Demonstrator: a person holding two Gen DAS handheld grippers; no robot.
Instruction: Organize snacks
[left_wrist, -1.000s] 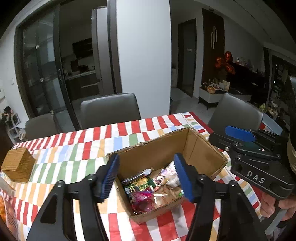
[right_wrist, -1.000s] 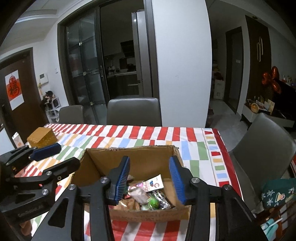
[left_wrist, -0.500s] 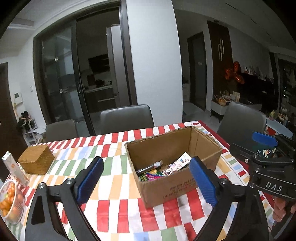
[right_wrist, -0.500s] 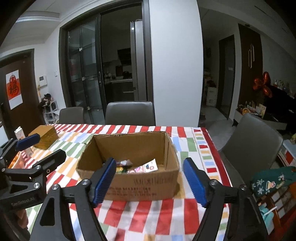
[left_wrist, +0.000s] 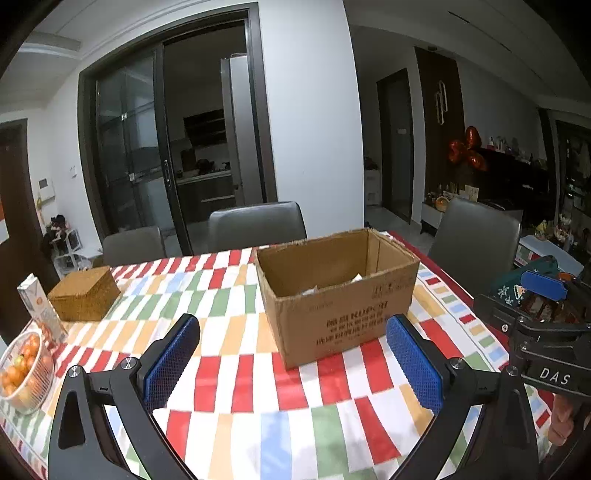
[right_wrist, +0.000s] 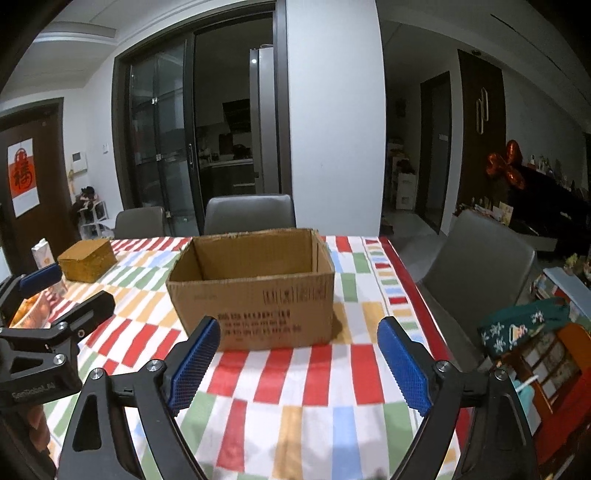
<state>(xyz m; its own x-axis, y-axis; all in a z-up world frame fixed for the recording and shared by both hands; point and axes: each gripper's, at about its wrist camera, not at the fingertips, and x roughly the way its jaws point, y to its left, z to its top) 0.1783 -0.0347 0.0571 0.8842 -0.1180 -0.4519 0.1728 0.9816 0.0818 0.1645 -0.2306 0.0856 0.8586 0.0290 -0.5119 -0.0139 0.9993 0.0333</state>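
From the left wrist, the left gripper (left_wrist: 291, 354) has just spread its jaws wide, nothing between them. The cardboard box (left_wrist: 343, 306) sits ahead on the striped tablecloth (left_wrist: 236, 376), white packet corners (left_wrist: 356, 277) peeking inside; a bowl of oranges (left_wrist: 22, 369) stands far left.

From the right wrist, the right gripper (right_wrist: 299, 362) has likewise been opening, empty. Here the box (right_wrist: 258, 302) hides its contents; a wicker box (right_wrist: 86, 258) sits beyond.

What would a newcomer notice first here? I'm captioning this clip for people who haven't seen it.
The open cardboard box stands mid-table on the bright striped tablecloth, straight ahead of both grippers. The right gripper and left gripper frame it with blue fingers spread wide, holding nothing. A woven box and a fruit bowl sit left.
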